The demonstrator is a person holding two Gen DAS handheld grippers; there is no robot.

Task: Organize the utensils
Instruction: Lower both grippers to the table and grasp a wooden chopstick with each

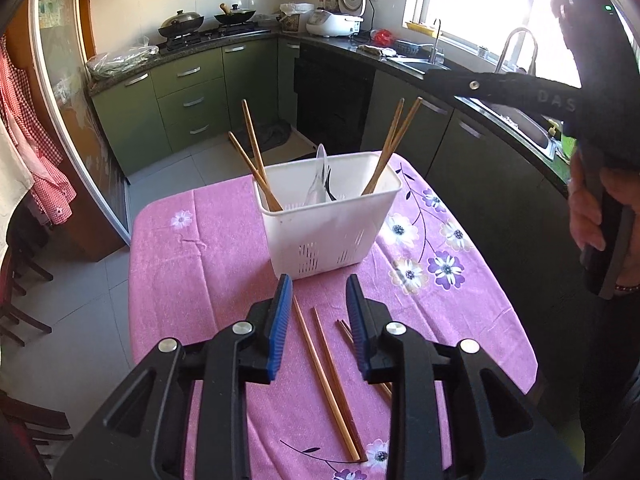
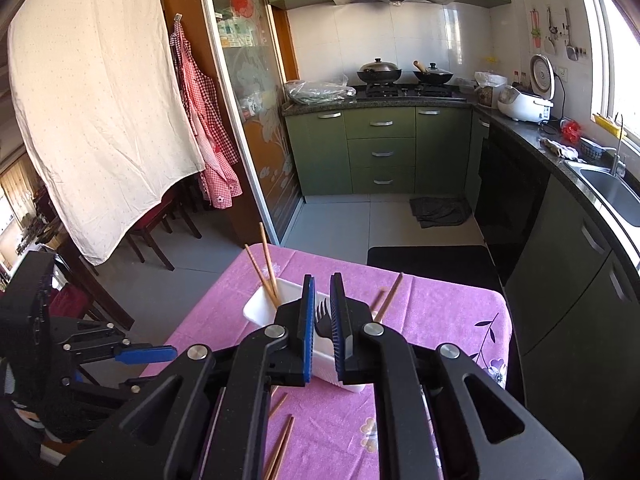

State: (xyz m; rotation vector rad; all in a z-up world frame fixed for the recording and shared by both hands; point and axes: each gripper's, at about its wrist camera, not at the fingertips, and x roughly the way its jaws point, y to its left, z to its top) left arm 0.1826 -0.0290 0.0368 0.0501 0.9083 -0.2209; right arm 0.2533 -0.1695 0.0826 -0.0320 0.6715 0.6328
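Note:
A white utensil basket stands on the pink flowered tablecloth. It holds wooden chopsticks at both ends and a clear spoon and dark fork in the middle. Several loose chopsticks lie on the cloth under my left gripper, which is open above them. My right gripper hovers above the basket, its jaws narrowly apart around a black fork without visibly pressing it. Loose chopsticks show below it.
Green kitchen cabinets, a stove with woks and a sink surround the small table. The right gripper's body and the hand holding it fill the right side. The table edges drop to a tiled floor.

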